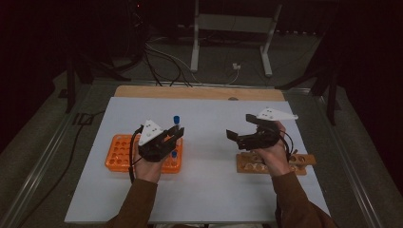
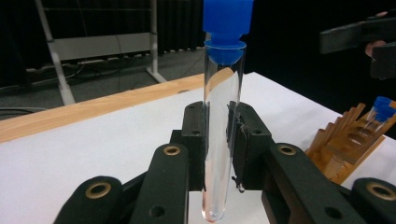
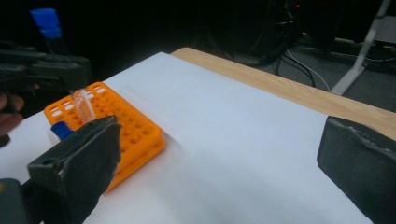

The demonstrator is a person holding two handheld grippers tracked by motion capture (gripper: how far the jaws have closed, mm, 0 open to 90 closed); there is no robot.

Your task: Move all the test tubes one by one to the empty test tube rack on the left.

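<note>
One clear tube [image 2: 222, 126] with a blue cap is pinched upright in the left hand-held gripper [image 1: 172, 138], lifted above the orange rack [image 1: 119, 152]. It still must reach the wooden rack [image 1: 304, 161]; the right hand-held gripper [image 1: 240, 133] waits wide and empty

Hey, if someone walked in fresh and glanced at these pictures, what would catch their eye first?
Probably the clear test tube with its bright blue cap, held upright in the left gripper above the orange rack at the table's left. Next, the right gripper, its jaws wide apart with nothing between them, over the wooden rack on the right.
</note>
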